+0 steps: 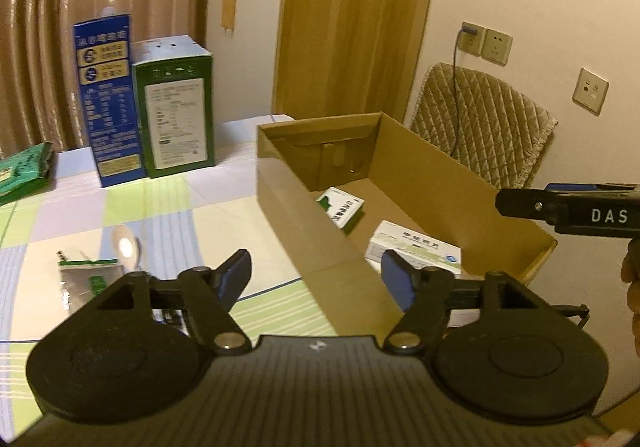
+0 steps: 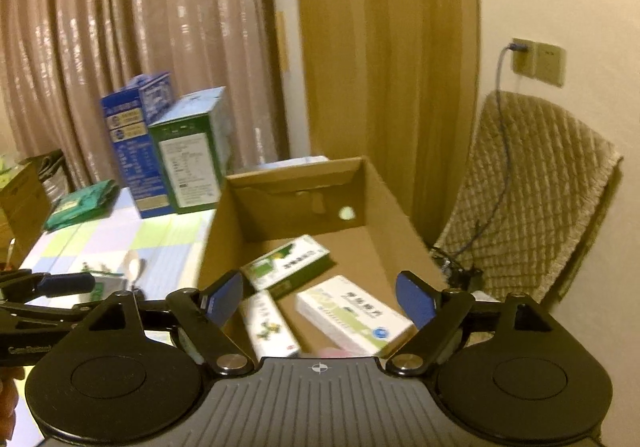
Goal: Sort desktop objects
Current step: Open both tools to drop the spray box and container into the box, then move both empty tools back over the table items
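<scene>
Right gripper (image 2: pixel 319 299) gapes empty above medicine boxes (image 2: pixel 352 313) in carton (image 2: pixel 384 203).

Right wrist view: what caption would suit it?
Open right gripper above a cardboard box holding three medicine boxes.

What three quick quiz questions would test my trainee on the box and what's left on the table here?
1. True or false: the cardboard box holds three medicine boxes.
2. Which gripper has something clamped? A) left gripper B) right gripper C) neither
3. Fill in: beside the foil sachet on the checked tablecloth lies a ____.

Key:
1. True: green-and-white, yellow-flowered, white-and-green.
2. C; both stand open and empty.
3. Spoon.
</scene>
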`<state>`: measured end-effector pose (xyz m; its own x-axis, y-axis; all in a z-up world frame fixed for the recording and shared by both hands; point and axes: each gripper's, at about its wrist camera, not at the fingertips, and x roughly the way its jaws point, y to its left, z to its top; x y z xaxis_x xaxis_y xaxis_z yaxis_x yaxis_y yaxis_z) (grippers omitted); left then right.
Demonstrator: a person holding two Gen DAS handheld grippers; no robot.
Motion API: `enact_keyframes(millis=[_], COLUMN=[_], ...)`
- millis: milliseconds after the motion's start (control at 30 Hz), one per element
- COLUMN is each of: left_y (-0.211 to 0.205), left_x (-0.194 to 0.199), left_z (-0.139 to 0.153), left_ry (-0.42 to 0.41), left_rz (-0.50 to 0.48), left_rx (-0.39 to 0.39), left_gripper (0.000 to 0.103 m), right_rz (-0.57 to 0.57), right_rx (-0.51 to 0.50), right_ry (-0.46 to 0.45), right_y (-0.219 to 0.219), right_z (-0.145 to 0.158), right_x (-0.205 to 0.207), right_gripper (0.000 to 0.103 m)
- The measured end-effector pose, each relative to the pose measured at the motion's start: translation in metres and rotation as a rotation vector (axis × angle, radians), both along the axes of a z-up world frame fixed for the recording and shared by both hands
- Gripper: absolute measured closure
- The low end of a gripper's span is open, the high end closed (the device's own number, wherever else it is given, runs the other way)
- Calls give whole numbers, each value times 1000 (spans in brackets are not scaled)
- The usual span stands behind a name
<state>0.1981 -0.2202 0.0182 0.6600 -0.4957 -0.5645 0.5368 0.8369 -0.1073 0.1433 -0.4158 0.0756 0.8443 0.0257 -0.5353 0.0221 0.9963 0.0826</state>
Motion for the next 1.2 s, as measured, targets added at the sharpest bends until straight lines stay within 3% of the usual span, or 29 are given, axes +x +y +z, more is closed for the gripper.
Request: enact_keyframes(millis=[100, 533, 800, 1200], left_y=[16, 100, 145, 196], left_x=[-3, -16, -19, -12], left_z=[2, 1, 1, 0], left_ry=[-15, -15, -33, -17], left_rz=[18, 137, 222, 342], left_rx=[3, 23, 47, 65], left_gripper=[25, 12, 2, 1], right_rz=[35, 149, 215, 274], right_rx=[-11, -37, -42, -14], right_ry=[-5, 2, -2, 24], right_y=[18, 82, 117, 158], right_z=[3, 2, -1, -20], right_x=[-2, -2, 4, 9], right_gripper=[18, 3, 2, 2])
